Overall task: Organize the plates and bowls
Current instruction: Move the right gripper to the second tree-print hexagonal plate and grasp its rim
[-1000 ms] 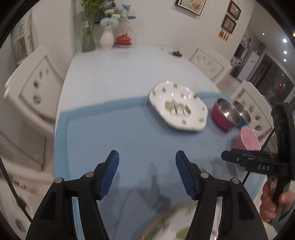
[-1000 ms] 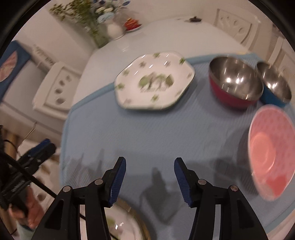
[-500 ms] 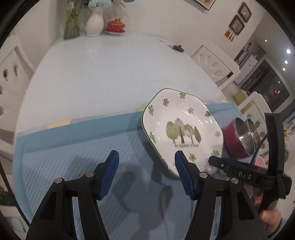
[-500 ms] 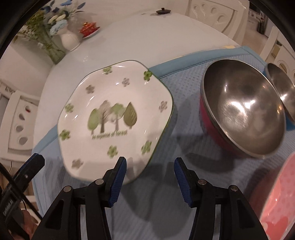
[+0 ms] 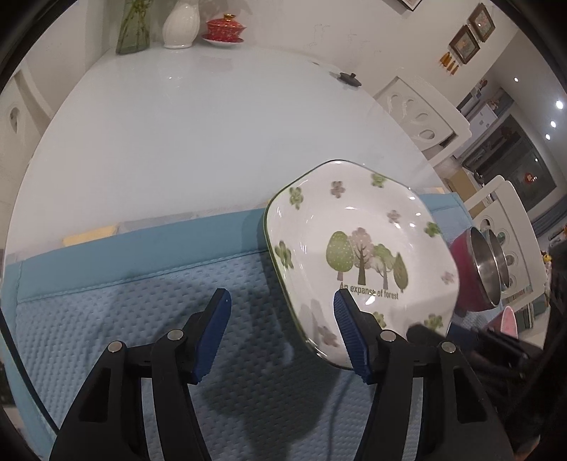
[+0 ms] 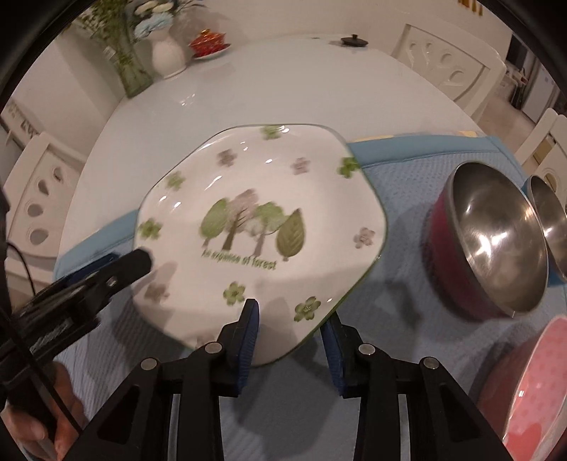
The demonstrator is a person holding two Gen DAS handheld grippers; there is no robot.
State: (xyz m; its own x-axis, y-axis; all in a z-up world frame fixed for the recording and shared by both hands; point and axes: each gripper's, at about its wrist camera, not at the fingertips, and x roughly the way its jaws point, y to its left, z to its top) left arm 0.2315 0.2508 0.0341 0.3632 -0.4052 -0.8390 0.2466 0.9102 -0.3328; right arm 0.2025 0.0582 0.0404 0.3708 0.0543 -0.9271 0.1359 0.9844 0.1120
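A white plate with green trees and flowers point(image 5: 358, 248) lies on the blue mat point(image 5: 141, 319), its far edge over the white table; it also shows in the right wrist view point(image 6: 255, 227). My left gripper point(image 5: 281, 333) is open at the plate's left near rim, its right finger over the rim. My right gripper point(image 6: 288, 337) is open, its jaws on either side of the plate's near rim. A red steel bowl point(image 6: 489, 241) and a blue steel bowl point(image 6: 551, 223) stand to the right. A pink plate point(image 6: 535, 386) lies at the near right.
A white table point(image 5: 198, 134) carries a glass vase point(image 5: 133, 26), a white vase point(image 5: 180, 23), a red lidded cup point(image 5: 225, 28) and a small black lid point(image 5: 349, 78) at the far end. White chairs point(image 5: 418, 113) stand around the table.
Both grippers have moved forward to the tree plate. The plate now fills both views, and the right gripper's jaws have come around its near rim.
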